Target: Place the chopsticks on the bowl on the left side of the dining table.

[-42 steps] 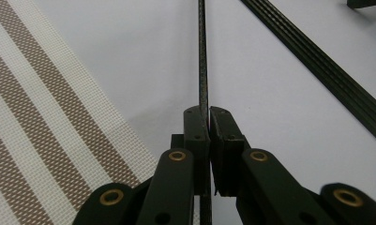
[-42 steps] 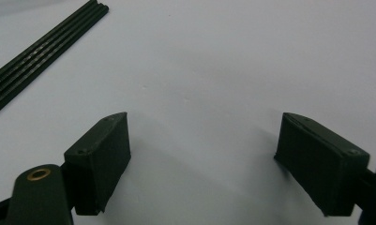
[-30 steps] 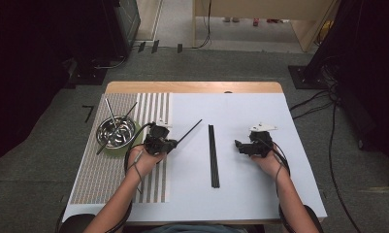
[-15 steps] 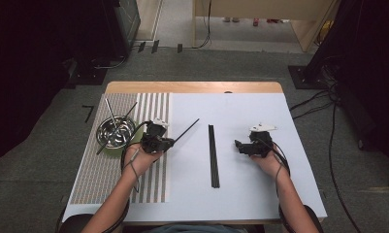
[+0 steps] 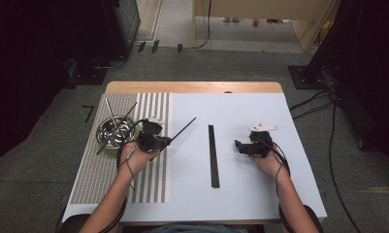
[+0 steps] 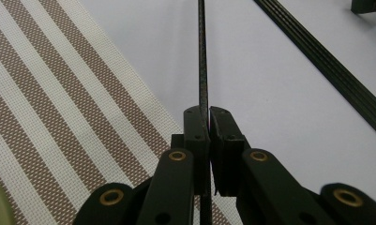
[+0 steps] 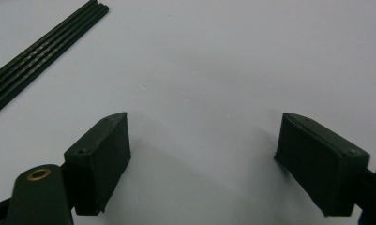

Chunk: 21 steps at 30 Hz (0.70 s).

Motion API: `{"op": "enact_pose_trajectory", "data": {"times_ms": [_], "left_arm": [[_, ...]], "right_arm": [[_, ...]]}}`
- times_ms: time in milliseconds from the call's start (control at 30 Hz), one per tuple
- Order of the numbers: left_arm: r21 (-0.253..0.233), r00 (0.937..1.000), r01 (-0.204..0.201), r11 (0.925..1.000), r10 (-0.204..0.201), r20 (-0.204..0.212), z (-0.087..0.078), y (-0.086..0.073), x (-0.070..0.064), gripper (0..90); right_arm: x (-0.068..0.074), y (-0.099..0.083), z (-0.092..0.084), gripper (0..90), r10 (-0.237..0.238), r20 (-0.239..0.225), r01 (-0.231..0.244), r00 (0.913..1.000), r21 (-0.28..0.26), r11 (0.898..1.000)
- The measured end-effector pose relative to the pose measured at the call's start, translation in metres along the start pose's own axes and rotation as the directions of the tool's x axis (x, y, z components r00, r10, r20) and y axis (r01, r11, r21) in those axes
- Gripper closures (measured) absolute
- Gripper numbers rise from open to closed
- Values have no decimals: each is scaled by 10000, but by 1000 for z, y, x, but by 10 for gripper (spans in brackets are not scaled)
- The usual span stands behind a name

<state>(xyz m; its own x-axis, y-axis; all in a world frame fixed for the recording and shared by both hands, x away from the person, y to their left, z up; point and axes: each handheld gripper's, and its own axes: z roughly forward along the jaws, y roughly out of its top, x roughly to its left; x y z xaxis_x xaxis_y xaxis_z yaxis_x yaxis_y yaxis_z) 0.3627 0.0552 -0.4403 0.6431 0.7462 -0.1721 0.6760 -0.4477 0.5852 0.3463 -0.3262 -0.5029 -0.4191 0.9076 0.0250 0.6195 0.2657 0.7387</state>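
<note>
High view: the left gripper [image 5: 164, 141] has drifted slightly leftward toward the steel bowl [image 5: 115, 131] since a second ago — the black chopstick [image 5: 182, 130] is likely headed there. Left gripper view: fingers [image 6: 195, 126] clamped together on that chopstick over the tabletop [image 6: 289, 93]. Right gripper view: right gripper [image 7: 202, 159] with fingers wide apart, empty, beside the remaining chopsticks [image 7: 40, 47].

No readable text, no labels, no brands, no numbers, no signs
</note>
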Motion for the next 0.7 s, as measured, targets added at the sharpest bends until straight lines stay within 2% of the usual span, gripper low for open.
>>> {"op": "enact_pose_trajectory", "data": {"times_ms": [700], "left_arm": [[-92,9998,12,10000,-13,-173,-14,1,11,875]], "right_arm": [[0,0,0,175,-8,0,8,10000,1,10000]]}}
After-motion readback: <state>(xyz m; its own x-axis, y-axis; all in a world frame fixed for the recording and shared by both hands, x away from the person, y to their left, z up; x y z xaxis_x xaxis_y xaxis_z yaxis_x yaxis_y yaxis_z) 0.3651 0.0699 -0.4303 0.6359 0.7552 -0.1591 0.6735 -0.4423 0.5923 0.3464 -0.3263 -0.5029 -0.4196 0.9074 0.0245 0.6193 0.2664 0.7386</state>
